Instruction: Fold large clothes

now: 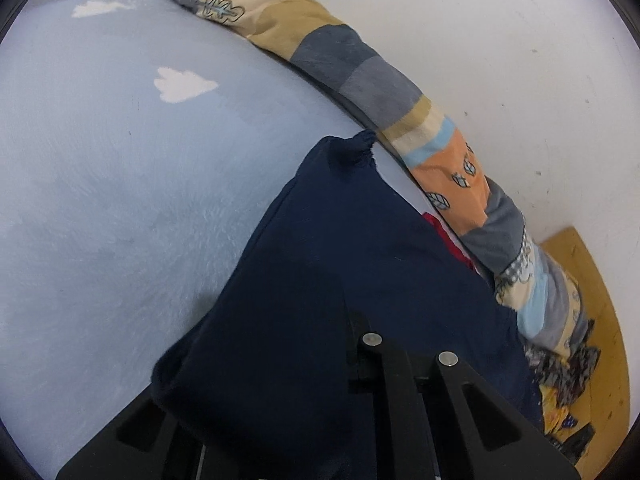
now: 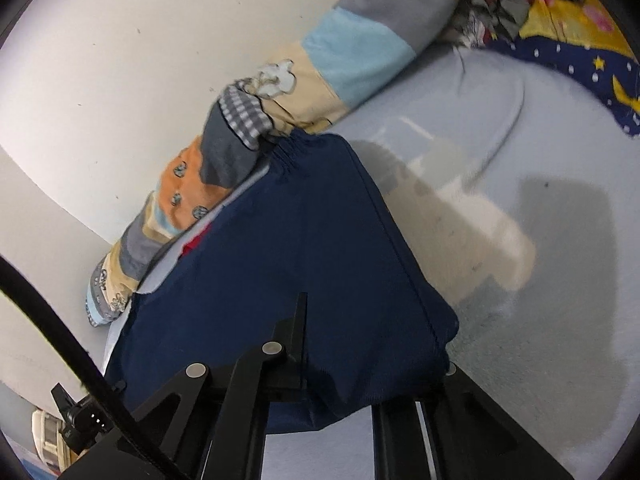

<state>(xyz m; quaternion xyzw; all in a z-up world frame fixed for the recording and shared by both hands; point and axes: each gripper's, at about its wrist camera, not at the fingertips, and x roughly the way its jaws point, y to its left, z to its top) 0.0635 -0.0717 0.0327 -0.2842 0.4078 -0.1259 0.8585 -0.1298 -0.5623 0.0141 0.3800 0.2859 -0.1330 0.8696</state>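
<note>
Here: one navy garment [image 1: 320,280] on one pale-blue bed [image 1: 100,200]; both grippers' jaws clamped on it (one patchwork quilt [image 1: 340,60] behind).

You had no readable text, label, brand, number or sign in either wrist view. The patchwork blanket [image 1: 362,80] along the wall carried only drawn motifs, small outlined leaves and shapes, with no letters. The yellow and dark-blue printed cloth [image 2: 576,48] at the far end of the bed showed stars, dots and a pink figure, but no wording you could make out. The navy garment [image 2: 304,248] showed plain fabric with no tag or print facing you.
</note>
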